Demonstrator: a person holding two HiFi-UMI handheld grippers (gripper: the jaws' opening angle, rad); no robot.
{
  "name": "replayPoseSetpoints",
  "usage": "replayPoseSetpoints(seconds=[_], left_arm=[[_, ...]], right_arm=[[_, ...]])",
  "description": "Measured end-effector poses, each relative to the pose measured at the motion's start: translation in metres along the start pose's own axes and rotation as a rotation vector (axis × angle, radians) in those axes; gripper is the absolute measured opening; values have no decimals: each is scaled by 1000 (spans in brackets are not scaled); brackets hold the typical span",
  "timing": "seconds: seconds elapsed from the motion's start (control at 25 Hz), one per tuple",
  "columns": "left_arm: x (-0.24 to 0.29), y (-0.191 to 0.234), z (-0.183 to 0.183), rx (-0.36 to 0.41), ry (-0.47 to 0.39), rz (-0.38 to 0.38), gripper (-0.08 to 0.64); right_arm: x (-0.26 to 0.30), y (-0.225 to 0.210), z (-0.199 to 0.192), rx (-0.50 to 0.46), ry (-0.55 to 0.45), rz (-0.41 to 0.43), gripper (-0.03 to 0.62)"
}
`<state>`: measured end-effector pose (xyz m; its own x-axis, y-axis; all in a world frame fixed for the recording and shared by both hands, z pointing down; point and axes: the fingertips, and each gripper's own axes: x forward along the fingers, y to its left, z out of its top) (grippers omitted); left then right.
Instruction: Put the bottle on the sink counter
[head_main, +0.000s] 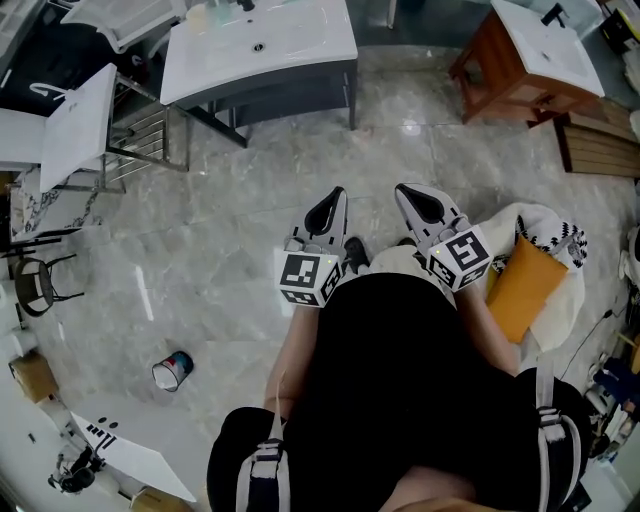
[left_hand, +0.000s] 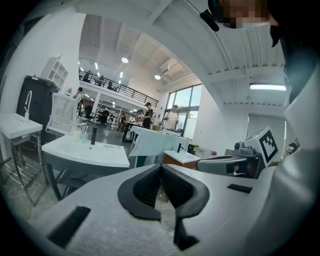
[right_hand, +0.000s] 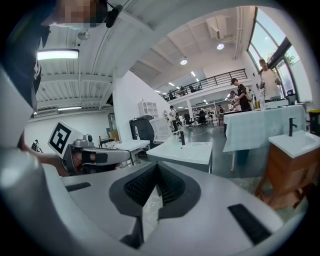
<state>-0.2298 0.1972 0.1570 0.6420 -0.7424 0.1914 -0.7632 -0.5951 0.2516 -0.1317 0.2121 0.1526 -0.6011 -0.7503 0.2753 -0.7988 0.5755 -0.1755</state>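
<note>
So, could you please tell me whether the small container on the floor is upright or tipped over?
Tipped over: the container lies on its side on the floor, its round end showing.

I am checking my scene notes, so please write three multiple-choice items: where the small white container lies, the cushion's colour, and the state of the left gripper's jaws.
1. Where does the small white container lie? A. on a sink counter B. on the floor C. inside a box
2. What colour is the cushion? A. orange B. green C. blue
3. How do the left gripper's jaws stand? A. wide apart B. together, empty C. closed on a bottle
Answers: 1 B, it lies on the tiles; 2 A, it shows plainly orange; 3 B, they meet with nothing between.
</note>
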Motion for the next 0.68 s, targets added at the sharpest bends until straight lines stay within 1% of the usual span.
replayPoseSetpoints(seconds=[0.16,0.4,0.68], left_arm=[[0,-5,-5,7,9,-5,20],[-2,-4,-9,-16,14,1,20],[2,-4,-10,-2,20,-6,20]], right_arm=[[-4,0,-5,4,1,0,5],[-2,4,-7,6,-1,0,5],[1,3,-5,-6,-3,4,3]])
